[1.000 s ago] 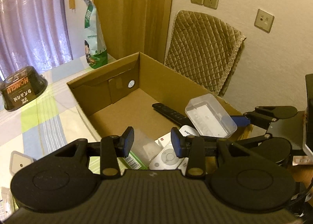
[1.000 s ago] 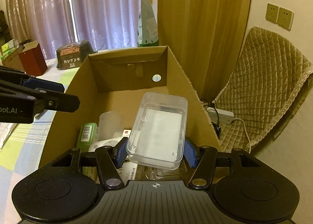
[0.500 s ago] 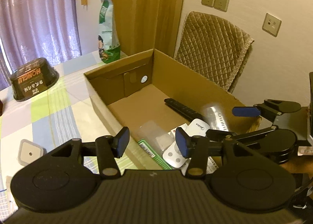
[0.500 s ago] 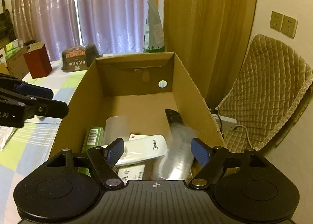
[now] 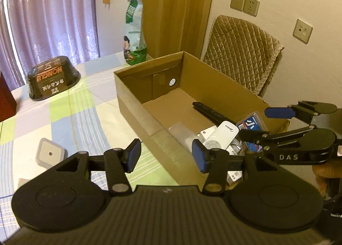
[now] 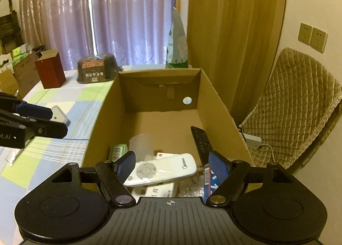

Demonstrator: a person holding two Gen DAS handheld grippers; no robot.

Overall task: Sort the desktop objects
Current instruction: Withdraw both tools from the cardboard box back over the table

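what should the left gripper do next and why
Probably swing the left gripper left toward the small square container on the tablecloth. Its fingers are open and empty, that container sits outside the cardboard box, and the right gripper is open over the box.

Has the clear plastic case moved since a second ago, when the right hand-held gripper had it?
Yes. It left the open right hand-held gripper and dropped into the cardboard box, now lying beside the white remote.
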